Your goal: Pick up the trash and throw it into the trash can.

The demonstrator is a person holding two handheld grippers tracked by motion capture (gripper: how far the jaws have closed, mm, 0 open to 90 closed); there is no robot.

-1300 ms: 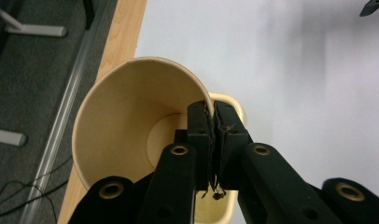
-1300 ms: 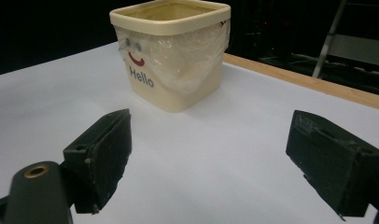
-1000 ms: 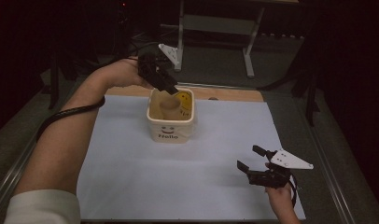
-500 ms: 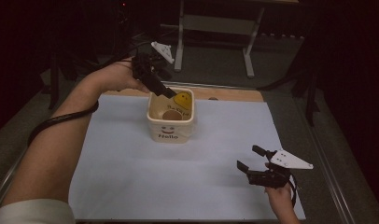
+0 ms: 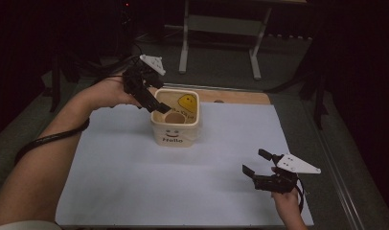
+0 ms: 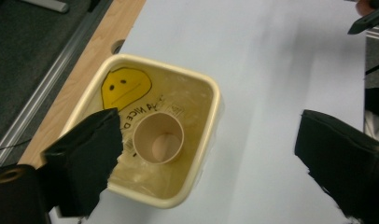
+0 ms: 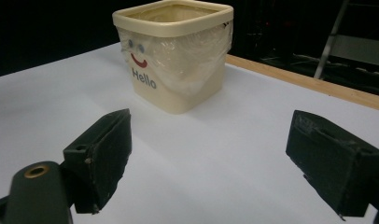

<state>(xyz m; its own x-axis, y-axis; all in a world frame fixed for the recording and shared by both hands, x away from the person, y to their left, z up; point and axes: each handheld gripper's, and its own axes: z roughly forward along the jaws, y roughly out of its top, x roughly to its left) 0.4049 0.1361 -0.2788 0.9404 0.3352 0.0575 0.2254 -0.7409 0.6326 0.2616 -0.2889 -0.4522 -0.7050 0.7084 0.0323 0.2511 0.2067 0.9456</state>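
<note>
Cup dropped in the bin, left gripper clear

The paper cup (image 6: 158,137) stands upright, mouth up, inside the cream plastic-lined bin (image 5: 156,128) near the table's far edge. The left gripper (image 5: 156,104) hovers over the bin's left rim, fingers just opened wide, nothing between them. The right gripper (image 5: 258,163), near the right corner, gapes empty.

Left gripper (image 5: 156,103) lets go: its fingers have just been opening, nothing between them now. The brown cup (image 5: 174,118) it held above the bin (image 5: 176,136) 1 second ago sits inside, gripper pulled off toward the rim.
</note>
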